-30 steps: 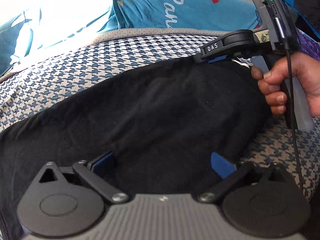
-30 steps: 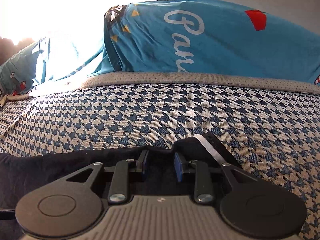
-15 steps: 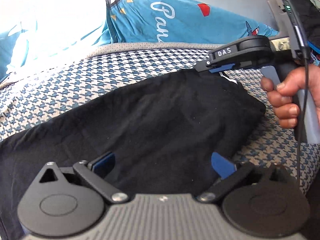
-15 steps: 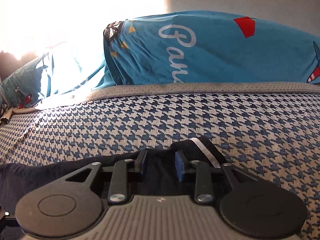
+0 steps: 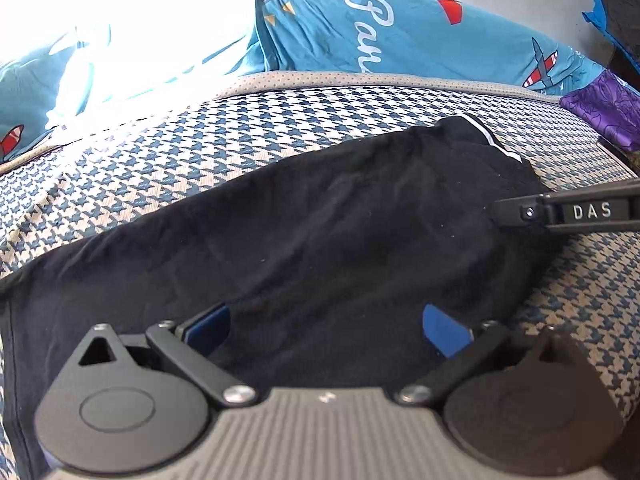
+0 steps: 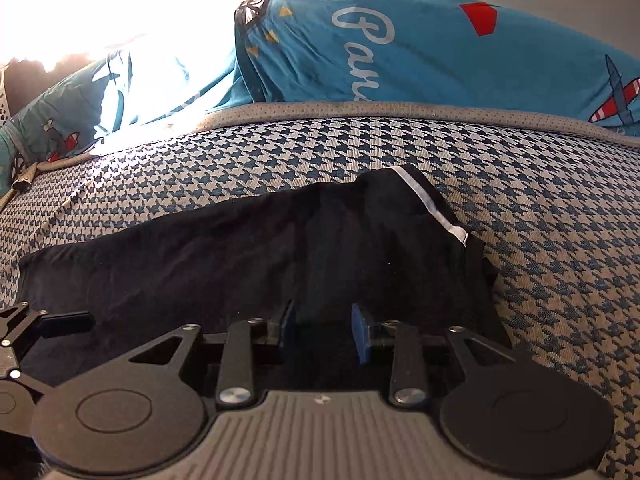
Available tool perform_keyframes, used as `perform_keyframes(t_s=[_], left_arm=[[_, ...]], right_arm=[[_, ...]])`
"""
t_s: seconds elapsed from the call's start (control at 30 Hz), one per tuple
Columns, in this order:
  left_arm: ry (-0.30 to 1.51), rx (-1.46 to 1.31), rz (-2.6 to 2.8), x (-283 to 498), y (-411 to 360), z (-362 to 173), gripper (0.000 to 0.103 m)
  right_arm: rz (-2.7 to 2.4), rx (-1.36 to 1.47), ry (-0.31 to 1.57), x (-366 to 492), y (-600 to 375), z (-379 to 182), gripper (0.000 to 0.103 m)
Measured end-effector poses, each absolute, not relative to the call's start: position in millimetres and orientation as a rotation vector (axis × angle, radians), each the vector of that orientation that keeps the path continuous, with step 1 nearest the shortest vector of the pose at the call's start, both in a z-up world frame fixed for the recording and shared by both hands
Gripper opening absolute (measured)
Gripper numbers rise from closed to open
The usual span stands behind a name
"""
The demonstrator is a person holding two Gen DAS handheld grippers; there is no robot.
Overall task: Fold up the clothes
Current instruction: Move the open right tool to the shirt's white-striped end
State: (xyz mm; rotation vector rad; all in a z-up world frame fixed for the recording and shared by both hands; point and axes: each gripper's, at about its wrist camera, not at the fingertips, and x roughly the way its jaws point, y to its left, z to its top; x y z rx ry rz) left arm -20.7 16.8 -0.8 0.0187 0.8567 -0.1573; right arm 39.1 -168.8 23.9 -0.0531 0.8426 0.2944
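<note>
The houndstooth mattress (image 5: pixel 248 152) carries everything in frame, with a blue printed pillow (image 5: pixel 400 36) along its far edge. The black garment (image 5: pixel 320 240) lies flat on the mattress as a long band; its long axis runs from the near left to the far right in the left wrist view, and the far-right end carries a white-striped hem (image 6: pixel 430 204). The left gripper (image 5: pixel 326 326) sits over the near edge of the garment with its jaws wide apart and the blue pads (image 5: pixel 442 334) clear of the cloth, nothing held. The right gripper (image 6: pixel 326 330) sits just short of the striped end, the garment lying directly ahead of and beneath its fingers; its jaws stand at a narrow gap and are opening, and the cloth appears to lie below the pads rather than pinched between them, though dark fabric against dark shadow makes this uncertain. The right gripper is the nearer one to the striped end, so a fold along the long axis is judged to start from that hand. The left wrist view shows the side of the right gripper's finger (image 5: pixel 568 214) above the garment's right edge and a purple cloth (image 5: pixel 600 112) beyond; the right wrist view shows instead the stripe in full and part of the left gripper at its lower left
</note>
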Motion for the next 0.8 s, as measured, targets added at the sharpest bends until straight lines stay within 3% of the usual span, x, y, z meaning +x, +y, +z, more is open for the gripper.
perform_keyframes(t_s=[0.8], left_arm=[[0.827,0.035,-0.041,-87,32,-9,0.103]], right_arm=[[0.251,-0.17,0.802,5,-157,0,0.044]])
